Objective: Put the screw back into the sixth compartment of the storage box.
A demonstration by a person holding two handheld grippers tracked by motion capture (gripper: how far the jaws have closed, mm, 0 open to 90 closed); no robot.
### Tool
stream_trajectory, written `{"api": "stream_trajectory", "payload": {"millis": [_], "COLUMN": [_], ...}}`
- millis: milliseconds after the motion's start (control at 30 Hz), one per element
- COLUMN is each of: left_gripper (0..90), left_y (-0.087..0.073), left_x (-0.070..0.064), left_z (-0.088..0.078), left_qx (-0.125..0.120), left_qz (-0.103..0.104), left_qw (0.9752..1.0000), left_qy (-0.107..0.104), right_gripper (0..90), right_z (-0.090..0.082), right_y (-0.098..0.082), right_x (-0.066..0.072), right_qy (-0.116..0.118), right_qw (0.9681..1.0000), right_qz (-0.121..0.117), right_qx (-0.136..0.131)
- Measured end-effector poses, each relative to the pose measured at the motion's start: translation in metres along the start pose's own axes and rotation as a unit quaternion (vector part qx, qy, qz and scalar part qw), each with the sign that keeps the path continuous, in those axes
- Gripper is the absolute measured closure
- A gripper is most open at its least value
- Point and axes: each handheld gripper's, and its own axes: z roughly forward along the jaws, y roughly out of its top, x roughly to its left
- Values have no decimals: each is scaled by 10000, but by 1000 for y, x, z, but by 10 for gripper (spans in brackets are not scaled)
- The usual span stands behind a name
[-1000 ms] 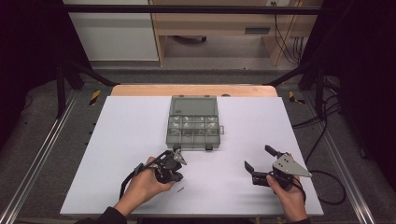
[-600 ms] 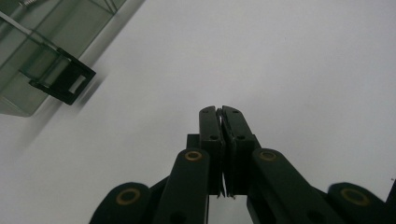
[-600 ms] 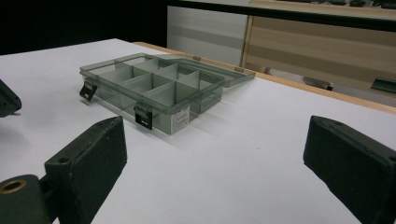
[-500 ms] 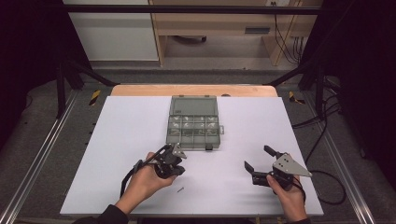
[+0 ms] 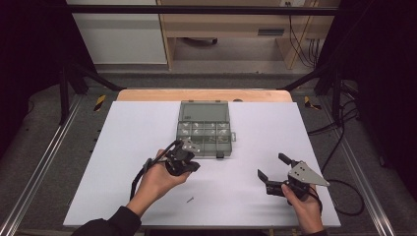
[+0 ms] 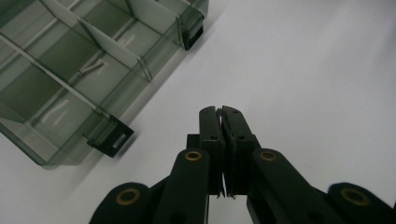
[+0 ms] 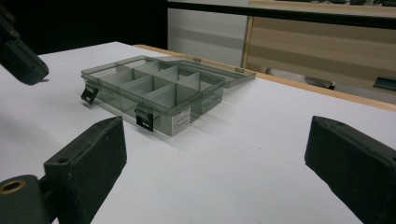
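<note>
Holding screws in compartments | organizer box (image 5: 204,129) | lid open

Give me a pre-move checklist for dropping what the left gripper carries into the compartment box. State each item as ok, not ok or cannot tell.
1. Left gripper shut: ok, the jaws are pressed together.
2. Something held between its pads: cannot tell; only a thin metallic sliver shows at the seam between the jaws.
3. Compartment box open: ok, the lid is folded back flat on the table and the compartments face up.
4. Left gripper over a compartment: not ok, it is beside the box's near edge, above the white table.
5. Right gripper out of the way: ok, jaws open and nothing between them, off to the right of the box.
6. Loose screw on the table: not ok, it lies near the left hand.
</note>
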Motion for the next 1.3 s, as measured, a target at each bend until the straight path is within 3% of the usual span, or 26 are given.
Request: {"api": "stream_trajectory", "payload": {"millis": [200, 700, 1300], "left_gripper": [877, 877, 876], "left_y": [11, 29, 35], "left_x": [7, 22, 34], "left_z": [0, 5, 16], "left_qx": [-238, -654, -821], "left_qz": [-215, -287, -463], "left_qw": [9995, 9969, 9944], "left_qy": [13, 321, 484], "right_gripper": [59, 57, 54], "right_z": [0, -2, -3], "right_y": [0, 1, 2], "right_x": [0, -1, -1], "right_qy": [1, 5, 11], "right_qw": [10000, 10000, 10000], "right_qz": [-2, 19, 41], "right_qx": [-13, -32, -83]}}
